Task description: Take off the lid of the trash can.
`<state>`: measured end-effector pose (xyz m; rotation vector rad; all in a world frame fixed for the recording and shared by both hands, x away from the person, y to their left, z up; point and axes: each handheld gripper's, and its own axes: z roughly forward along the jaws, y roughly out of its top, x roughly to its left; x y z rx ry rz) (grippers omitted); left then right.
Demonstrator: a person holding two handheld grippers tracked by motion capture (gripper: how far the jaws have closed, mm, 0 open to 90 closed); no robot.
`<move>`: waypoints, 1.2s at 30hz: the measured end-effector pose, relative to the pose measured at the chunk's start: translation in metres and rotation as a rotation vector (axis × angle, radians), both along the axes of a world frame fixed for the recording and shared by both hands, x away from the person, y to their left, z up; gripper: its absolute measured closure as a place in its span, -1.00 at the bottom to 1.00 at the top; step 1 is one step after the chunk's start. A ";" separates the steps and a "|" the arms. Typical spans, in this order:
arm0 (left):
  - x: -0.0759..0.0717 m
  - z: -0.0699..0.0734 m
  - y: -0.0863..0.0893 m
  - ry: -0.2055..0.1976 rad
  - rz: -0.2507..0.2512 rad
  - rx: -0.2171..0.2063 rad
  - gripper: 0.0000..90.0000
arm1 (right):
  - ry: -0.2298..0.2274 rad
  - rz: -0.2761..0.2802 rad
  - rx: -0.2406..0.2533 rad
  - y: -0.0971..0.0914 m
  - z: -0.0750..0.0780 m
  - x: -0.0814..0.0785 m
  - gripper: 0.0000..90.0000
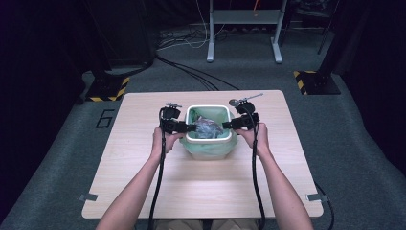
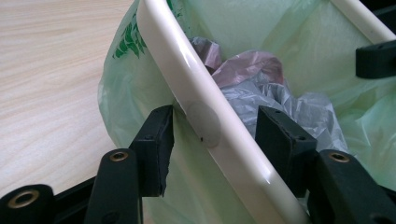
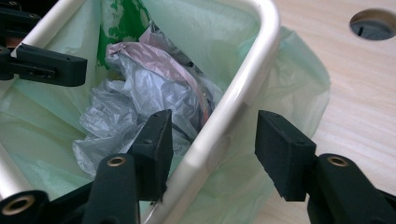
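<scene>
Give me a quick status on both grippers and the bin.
Left gripper and right gripper each straddle the bin rim, pads not yet pressing. Green bag liner overhangs the rim, crumpled plastic inside. Nothing in the way.

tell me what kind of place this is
Probably a lab or studio set up for recording, not a home. A lone wooden table stands on grey carpet, hazard-striped stand bases sit at its far corners, and loose cables run over the floor by a metal frame amid dark surroundings.
</scene>
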<state>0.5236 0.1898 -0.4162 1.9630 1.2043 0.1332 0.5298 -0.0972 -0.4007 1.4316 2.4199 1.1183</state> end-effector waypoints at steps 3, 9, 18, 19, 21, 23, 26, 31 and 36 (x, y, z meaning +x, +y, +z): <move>-0.002 0.002 0.000 -0.024 0.005 0.016 0.14 | 0.016 0.011 0.014 0.003 -0.002 0.001 0.13; -0.003 0.003 -0.002 -0.036 0.017 0.023 0.16 | -0.008 -0.015 -0.029 0.009 -0.004 -0.001 0.20; -0.006 0.003 -0.004 -0.080 0.041 0.037 0.22 | -0.070 -0.052 -0.109 0.018 -0.002 -0.008 0.30; -0.007 0.003 -0.004 -0.087 0.042 0.043 0.23 | -0.078 -0.056 -0.113 0.019 -0.002 -0.009 0.30; -0.008 0.003 -0.005 -0.099 0.039 0.058 0.24 | -0.094 -0.065 -0.125 0.020 -0.002 -0.011 0.32; -0.008 0.003 -0.005 -0.103 0.044 0.054 0.25 | -0.109 -0.072 -0.130 0.021 -0.002 -0.012 0.32; -0.008 0.002 -0.005 -0.105 0.045 0.049 0.26 | -0.120 -0.077 -0.129 0.021 -0.001 -0.013 0.32; -0.010 0.004 -0.005 -0.115 0.053 0.044 0.28 | -0.119 -0.094 -0.099 0.020 0.000 -0.015 0.30; -0.013 0.007 -0.005 -0.130 0.061 0.037 0.28 | -0.139 -0.115 -0.060 0.019 0.003 -0.019 0.30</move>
